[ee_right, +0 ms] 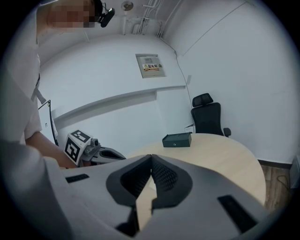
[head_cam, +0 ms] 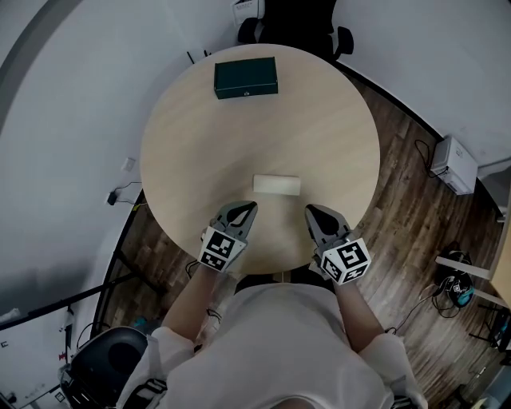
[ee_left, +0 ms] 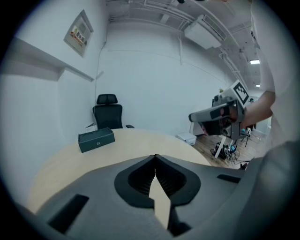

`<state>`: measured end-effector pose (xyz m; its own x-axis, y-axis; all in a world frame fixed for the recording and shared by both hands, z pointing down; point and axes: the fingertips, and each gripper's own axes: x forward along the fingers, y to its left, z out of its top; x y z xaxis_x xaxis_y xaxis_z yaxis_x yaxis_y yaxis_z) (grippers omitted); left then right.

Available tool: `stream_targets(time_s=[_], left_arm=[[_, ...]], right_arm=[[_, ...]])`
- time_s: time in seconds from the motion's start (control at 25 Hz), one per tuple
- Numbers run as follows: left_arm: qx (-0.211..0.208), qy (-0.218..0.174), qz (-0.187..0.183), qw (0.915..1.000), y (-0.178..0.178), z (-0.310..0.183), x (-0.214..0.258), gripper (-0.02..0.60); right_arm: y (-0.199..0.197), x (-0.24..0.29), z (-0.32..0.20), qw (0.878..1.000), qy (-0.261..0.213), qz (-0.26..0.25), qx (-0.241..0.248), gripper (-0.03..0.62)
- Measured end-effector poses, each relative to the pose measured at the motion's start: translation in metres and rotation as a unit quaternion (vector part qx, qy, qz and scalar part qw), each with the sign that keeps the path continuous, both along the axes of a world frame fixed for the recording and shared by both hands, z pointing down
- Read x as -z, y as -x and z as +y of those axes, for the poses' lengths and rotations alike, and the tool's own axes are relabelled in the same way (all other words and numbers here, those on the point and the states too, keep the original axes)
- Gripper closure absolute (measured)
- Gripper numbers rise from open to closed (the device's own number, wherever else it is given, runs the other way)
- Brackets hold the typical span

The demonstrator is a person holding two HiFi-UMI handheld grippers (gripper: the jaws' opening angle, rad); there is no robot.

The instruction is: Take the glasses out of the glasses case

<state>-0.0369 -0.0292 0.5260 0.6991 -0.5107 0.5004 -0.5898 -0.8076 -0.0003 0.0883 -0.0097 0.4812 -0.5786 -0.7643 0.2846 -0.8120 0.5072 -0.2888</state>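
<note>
Left claw (head_cam: 248,206): jaws met at the tips with nothing between them; it hung over the near edge of the table.
Right claw (head_cam: 312,209): jaws closed tip to tip and empty; it was level with the left claw and apart from it, over the same near edge.
Table (head_cam: 327,132): round, pale wood, spread under and ahead of both claws.
Pale block (head_cam: 277,185): small and oblong, it lay flat just ahead of the claws, between them, touching neither.
Glasses case (head_cam: 246,78): dark green and shut, it lay at the far side of the table, well ahead of both claws and a little toward the left claw's side; neither claw touched it.
Office chair (head_cam: 291,24): black, it stood past the table's far edge, beyond the case.
White device (head_cam: 453,164): it sat on the wood floor, far out on the right claw's side, off the table.
</note>
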Motion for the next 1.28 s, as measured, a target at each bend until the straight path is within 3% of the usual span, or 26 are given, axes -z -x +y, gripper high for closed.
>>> stream_targets(time_s=[0.24, 0.4, 0.56, 0.68, 0.88, 1.28], left_arm=[[-0.037, -0.004, -0.091, 0.9951, -0.006, -0.008, -0.053, 0.573], [-0.072, -0.026, -0.162, 0.9838, -0.011, -0.017, -0.082, 0.573], [-0.098, -0.033, -0.208, 0.9726, -0.015, -0.023, -0.106, 0.574], [-0.119, -0.045, -0.250, 0.9598, -0.015, -0.029, -0.124, 0.574], [-0.151, -0.071, -0.330, 0.9289, -0.009, -0.036, -0.149, 0.574], [-0.174, -0.062, -0.381, 0.9057, -0.011, -0.040, -0.190, 0.574]], right_arm=[[-0.005, -0.022, -0.010, 1.000, 0.026, 0.000, -0.003, 0.582], [-0.006, -0.033, -0.014, 0.999, 0.039, -0.001, -0.002, 0.582], [-0.010, -0.044, -0.016, 0.999, 0.053, 0.002, -0.002, 0.582], [-0.012, -0.052, -0.021, 0.998, 0.061, 0.004, -0.002, 0.582], [-0.010, -0.060, -0.027, 0.998, 0.069, 0.006, -0.003, 0.582], [-0.005, -0.071, -0.028, 0.996, 0.086, -0.006, -0.003, 0.582]])
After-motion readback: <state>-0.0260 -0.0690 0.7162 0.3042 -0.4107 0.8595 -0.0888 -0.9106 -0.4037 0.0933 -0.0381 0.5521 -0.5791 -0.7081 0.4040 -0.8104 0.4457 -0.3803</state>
